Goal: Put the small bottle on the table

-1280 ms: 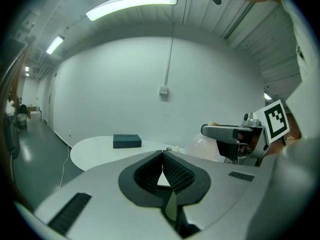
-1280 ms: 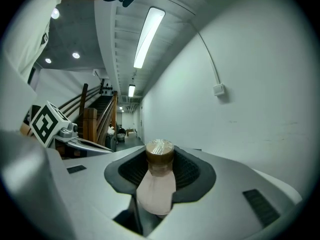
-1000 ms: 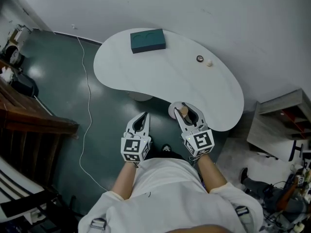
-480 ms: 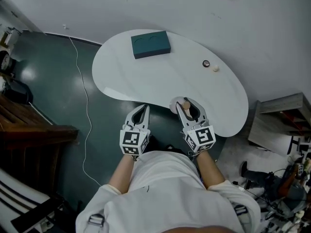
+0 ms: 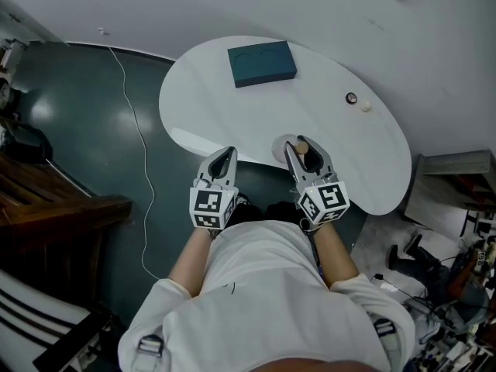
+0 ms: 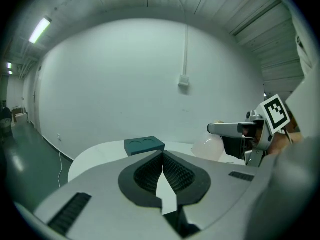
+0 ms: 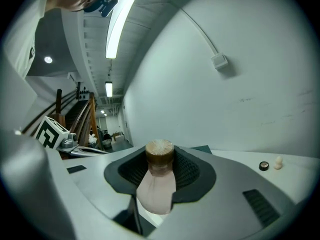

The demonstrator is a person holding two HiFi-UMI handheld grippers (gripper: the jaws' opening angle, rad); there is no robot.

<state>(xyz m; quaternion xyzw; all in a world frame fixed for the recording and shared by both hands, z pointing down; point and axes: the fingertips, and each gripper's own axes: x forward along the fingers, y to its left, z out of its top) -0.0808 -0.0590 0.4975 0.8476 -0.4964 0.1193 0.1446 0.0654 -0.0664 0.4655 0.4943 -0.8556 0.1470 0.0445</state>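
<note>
The small bottle [image 5: 299, 147], clear and round-bodied with a cork stopper, is held in my right gripper [image 5: 304, 149] just over the near edge of the white kidney-shaped table [image 5: 232, 115]. In the right gripper view the bottle [image 7: 159, 171] stands between the ribbed pads, cork up, with the jaws shut on it. My left gripper [image 5: 225, 156] hovers beside it at the table's near edge, over the floor. Its jaws are shut with nothing in them, tips together [image 6: 162, 157]. From the left gripper view the right gripper [image 6: 235, 129] and the bottle [image 6: 207, 146] show at the right.
A teal block [image 5: 262, 63] with two round hollows lies at the table's far side. A small dark cap [image 5: 351, 98] and a small white piece [image 5: 365, 106] sit at the far right. A white cable [image 5: 136, 122] trails over the dark floor; wooden furniture [image 5: 54, 208] stands left, a shelf [image 5: 457, 184] right.
Both grippers have come a little nearer the table, and the whole view has shifted. The right gripper still holds the bottle; the left stays shut.
</note>
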